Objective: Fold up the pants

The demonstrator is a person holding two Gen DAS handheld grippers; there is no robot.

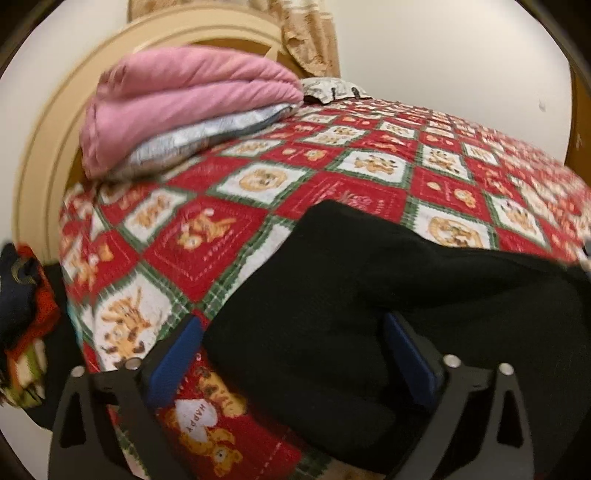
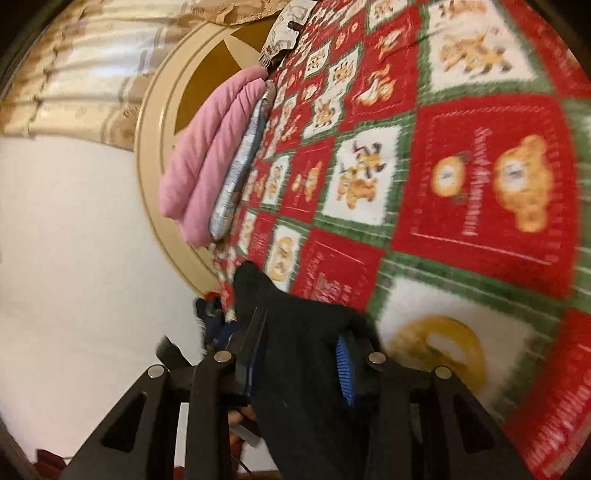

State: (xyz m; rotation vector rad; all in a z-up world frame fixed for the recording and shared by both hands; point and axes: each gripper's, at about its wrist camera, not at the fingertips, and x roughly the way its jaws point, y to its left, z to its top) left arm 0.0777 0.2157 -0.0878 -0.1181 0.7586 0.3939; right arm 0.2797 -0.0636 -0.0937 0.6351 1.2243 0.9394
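Black pants point(image 1: 369, 273) lie bunched on a red, white and green patterned bedspread point(image 1: 207, 240) near the bed's front edge. My left gripper point(image 1: 293, 319) stands open over them. The dark cloth lies between its blue pads point(image 1: 173, 358), and the left pad is clear of the fabric. In the right wrist view, which is rolled sideways, a fold of the black pants point(image 2: 295, 369) is bunched between the blue pads point(image 2: 344, 369) of my right gripper point(image 2: 301, 325). That gripper is shut on the fold, just above the bedspread point(image 2: 480, 177).
A folded pink blanket point(image 1: 184, 99) on a silver-grey pillow point(image 1: 199, 140) sits at the head of the bed. Behind it are a cream round headboard point(image 1: 40, 166) and a beige curtain point(image 1: 310, 33). Dark and red clothes point(image 1: 26, 302) are piled left of the bed.
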